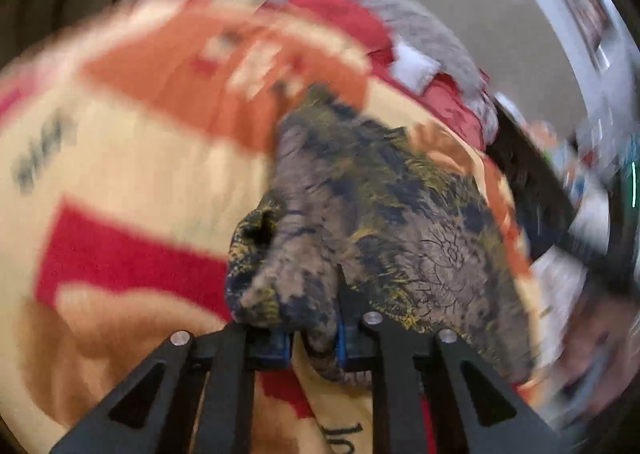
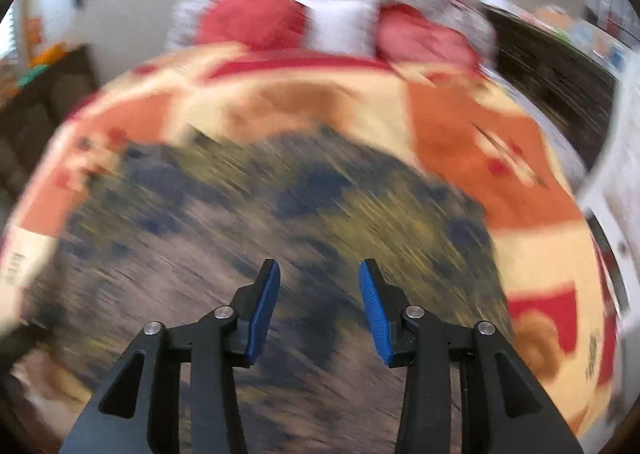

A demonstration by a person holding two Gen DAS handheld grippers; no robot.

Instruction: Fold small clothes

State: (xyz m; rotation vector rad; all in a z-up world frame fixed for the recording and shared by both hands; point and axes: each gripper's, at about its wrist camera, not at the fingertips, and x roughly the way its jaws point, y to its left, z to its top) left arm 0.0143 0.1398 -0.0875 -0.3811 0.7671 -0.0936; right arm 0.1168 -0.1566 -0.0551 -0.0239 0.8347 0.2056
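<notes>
Left wrist view showed the left claw [image 1: 312, 338] pinched on a bunched edge of the patterned garment [image 1: 384, 214], which trailed ahead-right over the bed blanket [image 1: 132, 174]; the right claw [image 2: 319, 308] hung half-open above it, empty.

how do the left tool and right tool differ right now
The left tool is nearly closed, pinching a bunched fold of the dark patterned garment; the right tool stands open with nothing between its blue pads, above the garment. Both have black arms and blue pads.
</notes>
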